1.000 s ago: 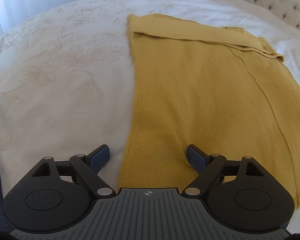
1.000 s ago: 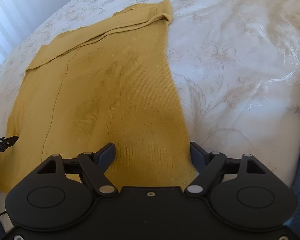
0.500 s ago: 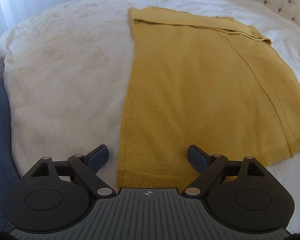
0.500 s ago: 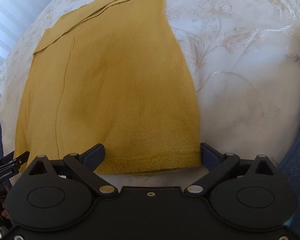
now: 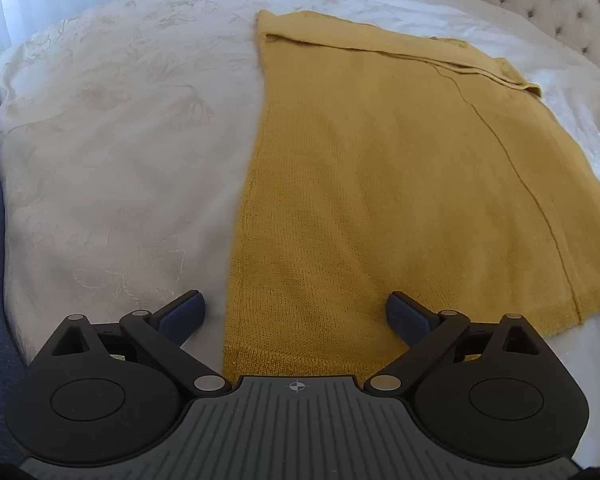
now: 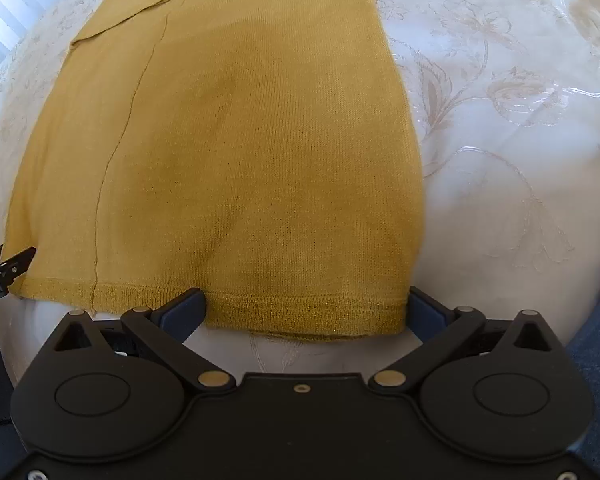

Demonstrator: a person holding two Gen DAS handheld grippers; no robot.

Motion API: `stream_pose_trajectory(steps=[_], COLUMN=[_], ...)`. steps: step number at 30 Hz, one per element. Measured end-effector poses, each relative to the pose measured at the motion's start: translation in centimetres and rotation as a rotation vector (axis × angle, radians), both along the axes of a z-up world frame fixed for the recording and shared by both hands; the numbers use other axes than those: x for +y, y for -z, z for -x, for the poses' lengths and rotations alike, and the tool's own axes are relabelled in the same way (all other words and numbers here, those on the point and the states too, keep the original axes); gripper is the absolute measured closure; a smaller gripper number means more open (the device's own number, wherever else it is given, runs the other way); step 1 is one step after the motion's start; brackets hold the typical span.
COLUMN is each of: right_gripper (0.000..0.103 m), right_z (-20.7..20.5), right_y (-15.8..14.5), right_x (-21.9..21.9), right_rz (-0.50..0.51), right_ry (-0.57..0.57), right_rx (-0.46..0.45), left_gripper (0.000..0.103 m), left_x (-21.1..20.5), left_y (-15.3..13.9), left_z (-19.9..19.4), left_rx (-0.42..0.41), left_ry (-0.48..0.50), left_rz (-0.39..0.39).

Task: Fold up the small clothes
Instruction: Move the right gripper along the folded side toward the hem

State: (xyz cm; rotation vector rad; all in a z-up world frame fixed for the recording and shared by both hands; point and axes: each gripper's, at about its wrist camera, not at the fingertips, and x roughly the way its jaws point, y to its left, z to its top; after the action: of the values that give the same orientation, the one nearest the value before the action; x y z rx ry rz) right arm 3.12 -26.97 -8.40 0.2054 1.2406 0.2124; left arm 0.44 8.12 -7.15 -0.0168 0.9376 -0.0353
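A: What lies on the bed (image 5: pixel 112 128)?

B: A cream floral bedspread (image 6: pixel 500 92), with a mustard knit sweater (image 5: pixel 380 184) spread flat on it, its far part folded over.

A: And the 2 grippers?

B: The left gripper (image 5: pixel 296 314) sits over the hem's left corner, fingers wide apart. The right gripper (image 6: pixel 306 312) straddles the hem's right corner, fingers likewise spread, gripping nothing.

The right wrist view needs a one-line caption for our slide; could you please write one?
Open right gripper poised at the near hem of a mustard knit garment lying flat on a white embroidered bedspread.
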Motion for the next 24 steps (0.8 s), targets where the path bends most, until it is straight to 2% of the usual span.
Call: stream_pose_trajectory(steps=[4, 9, 13, 18, 21, 23, 24], right_gripper=[0.000, 0.001, 0.020, 0.035, 0.047, 0.051, 0.053], right_z=[0.2, 0.7, 1.3, 1.8, 2.1, 2.3, 2.5], right_y=[-0.1, -0.2, -0.4, -0.8, -1.2, -1.6, -1.9], right_x=[-0.9, -3.5, -4.2, -5.1, -5.0, -4.7, -4.6], right_rz=[-0.064, -0.220, -0.266, -0.294, -0.304, -0.297, -0.296], right_ry=[0.035, 0.151, 0.191, 0.202, 0.188, 0.174, 0.163], right_rx=[-0.013, -0.038, -0.077, -0.117, -0.148, -0.178, -0.202], left_gripper=[0.005, 0.006, 0.012, 0.023, 0.035, 0.051, 0.054], left_x=[0.1, 0.2, 0.7, 1.6, 1.9, 2.1, 2.2], left_y=[-0.1, -0.3, -0.6, -1.0, -1.3, -1.5, -1.6], left_z=[0.0, 0.0, 0.2, 0.5, 0.8, 1.1, 1.2], left_rx=[-0.002, -0.005, -0.009, -0.011, -0.014, -0.021, -0.024], left_ry=[-0.003, -0.011, -0.022, -0.050, -0.065, -0.067, -0.065], left_rz=[0.010, 0.021, 0.043, 0.088, 0.102, 0.119, 0.133])
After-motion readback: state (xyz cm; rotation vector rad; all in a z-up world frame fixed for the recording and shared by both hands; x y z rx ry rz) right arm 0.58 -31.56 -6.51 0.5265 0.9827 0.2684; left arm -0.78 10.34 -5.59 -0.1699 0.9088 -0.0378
